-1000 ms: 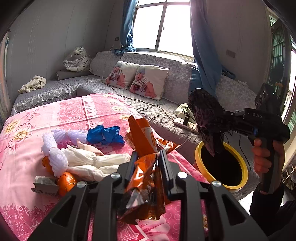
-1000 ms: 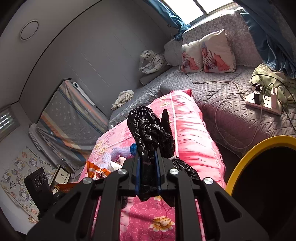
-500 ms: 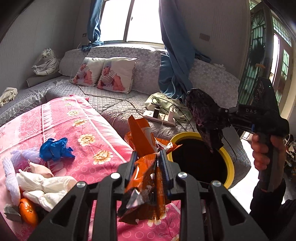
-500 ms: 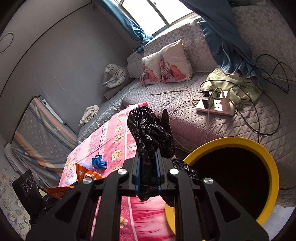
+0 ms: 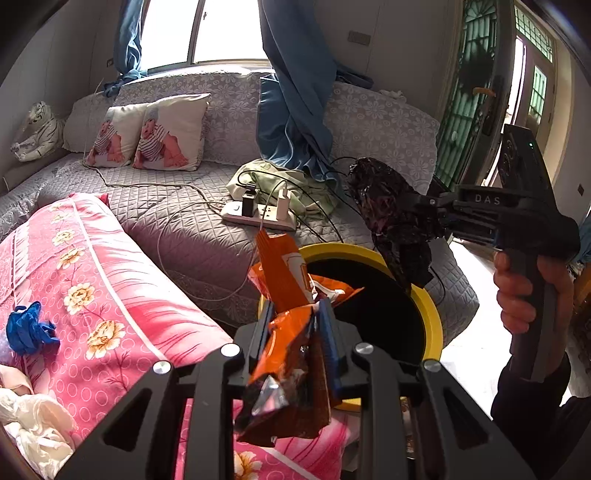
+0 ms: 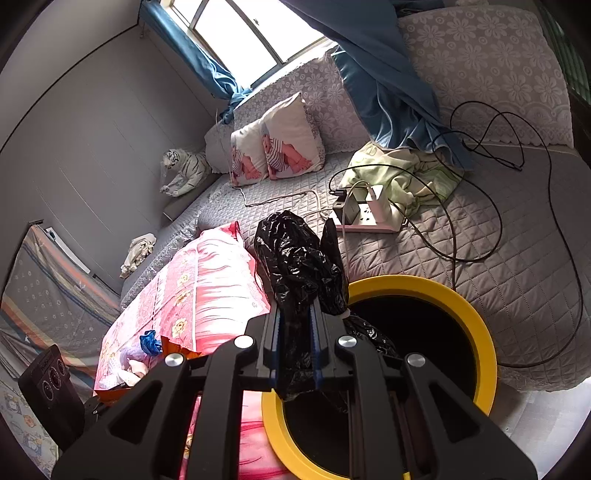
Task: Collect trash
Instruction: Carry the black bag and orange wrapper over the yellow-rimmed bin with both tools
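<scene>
Orange crisp wrapper and black plastic bag, each pinched in its own tongs, hang at the yellow-rimmed bin.

Orange foil, crumpled, is clamped between the closed left tongs [image 5: 293, 325] at lower centre of the left view, so the snack wrapper [image 5: 284, 332] sits just short of the bin [image 5: 432, 314]; to its right the right tongs [image 6: 295, 343] grip a wadded black bag [image 6: 299, 266] over the rim, likely so both drop straight in. More litter waits on the pink floral bedspread [image 5: 110, 280] at lower left: a blue glove [image 5: 27, 328] and white tissues [image 5: 33, 421]. Beyond lie a grey quilted daybed [image 5: 177, 221], a power strip [image 5: 258, 216] with trailing cables, a green cloth [image 5: 266, 181], two printed cushions [image 5: 147, 133], a toy tiger [image 5: 35, 129], blue curtains [image 5: 291, 99] and a bright window [image 5: 199, 29].
</scene>
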